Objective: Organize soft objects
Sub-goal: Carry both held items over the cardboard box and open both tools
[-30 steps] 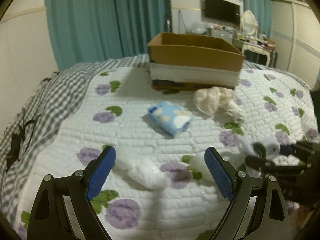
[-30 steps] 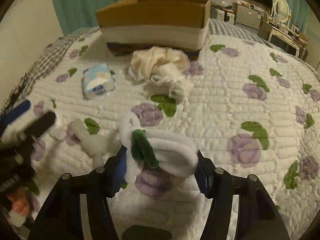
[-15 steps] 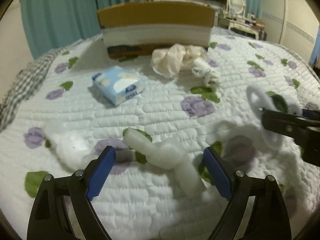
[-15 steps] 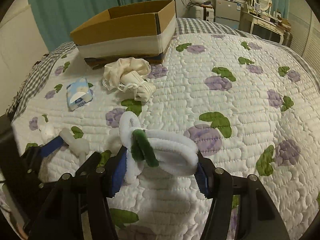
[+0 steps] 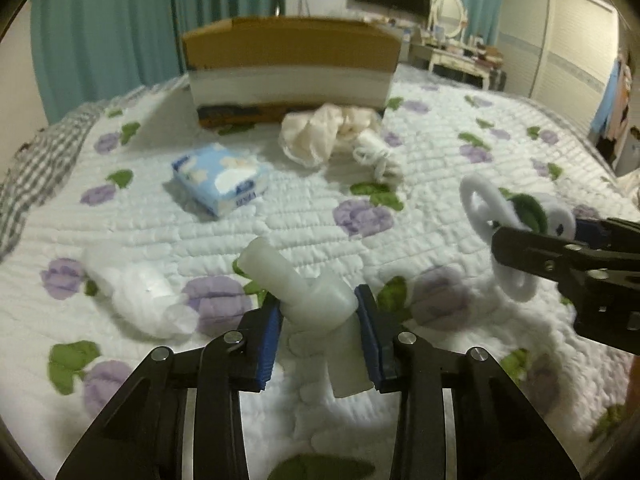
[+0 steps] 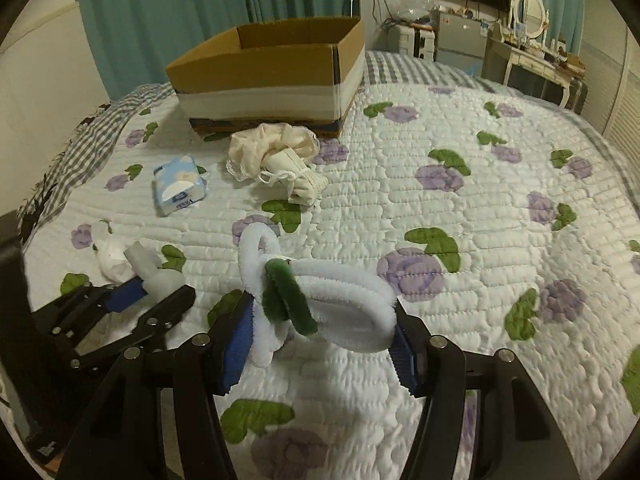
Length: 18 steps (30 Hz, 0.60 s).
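Observation:
My left gripper is shut on a white knotted foam piece just above the quilt; it also shows in the right wrist view. My right gripper is shut on a white and green fuzzy loop toy, held above the bed; it shows at the right of the left wrist view. An open cardboard box stands at the far side of the bed. In front of it lie a cream cloth bundle and a blue tissue pack.
A crumpled white tissue lies on the quilt left of my left gripper. The flowered white quilt covers the bed. Teal curtains, a TV and a dressing table stand behind the bed.
My left gripper has moved forward and closed on the white foam piece, which was lying between its open jaws. My right gripper has kept hold of the fuzzy loop toy and lifted slightly.

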Available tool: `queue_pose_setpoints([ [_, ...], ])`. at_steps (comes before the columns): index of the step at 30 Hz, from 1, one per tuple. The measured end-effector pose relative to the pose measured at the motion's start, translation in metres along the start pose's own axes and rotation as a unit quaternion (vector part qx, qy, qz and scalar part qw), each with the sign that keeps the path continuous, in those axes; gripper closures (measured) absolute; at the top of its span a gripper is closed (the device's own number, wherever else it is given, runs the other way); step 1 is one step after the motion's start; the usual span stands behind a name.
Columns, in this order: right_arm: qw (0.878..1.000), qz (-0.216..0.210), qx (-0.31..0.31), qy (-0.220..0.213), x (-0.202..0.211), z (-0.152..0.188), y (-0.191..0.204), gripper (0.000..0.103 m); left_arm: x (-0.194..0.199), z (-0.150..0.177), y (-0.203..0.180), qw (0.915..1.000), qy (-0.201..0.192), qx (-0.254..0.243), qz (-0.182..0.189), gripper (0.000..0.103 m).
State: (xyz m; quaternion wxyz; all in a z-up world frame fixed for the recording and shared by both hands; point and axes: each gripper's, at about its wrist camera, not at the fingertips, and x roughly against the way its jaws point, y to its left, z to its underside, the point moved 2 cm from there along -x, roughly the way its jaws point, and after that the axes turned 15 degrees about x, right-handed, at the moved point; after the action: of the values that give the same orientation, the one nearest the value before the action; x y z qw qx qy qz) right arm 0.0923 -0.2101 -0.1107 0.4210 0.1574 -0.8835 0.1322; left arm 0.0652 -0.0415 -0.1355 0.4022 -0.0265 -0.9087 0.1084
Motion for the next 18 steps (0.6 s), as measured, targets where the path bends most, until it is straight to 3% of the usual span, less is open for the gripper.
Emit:
queue_pose_setpoints([
  [8,0.998,0.002,0.023,-0.057,0.053,-0.023,0.01,0.043,0.065,-0.037,-0.011,0.9975,-0.061,-0.023,0.027,0.068],
  [13,0.994,0.024,0.035,-0.099,0.086,-0.077,-0.003,0.043,0.089,-0.088,-0.019,0.9927,-0.111,-0.042,0.021,0.068],
  [18,0.988,0.037,0.048,-0.142,0.098,-0.145,-0.016,0.043,0.088,-0.152,-0.028,0.988,-0.144,-0.054,0.009,0.068],
])
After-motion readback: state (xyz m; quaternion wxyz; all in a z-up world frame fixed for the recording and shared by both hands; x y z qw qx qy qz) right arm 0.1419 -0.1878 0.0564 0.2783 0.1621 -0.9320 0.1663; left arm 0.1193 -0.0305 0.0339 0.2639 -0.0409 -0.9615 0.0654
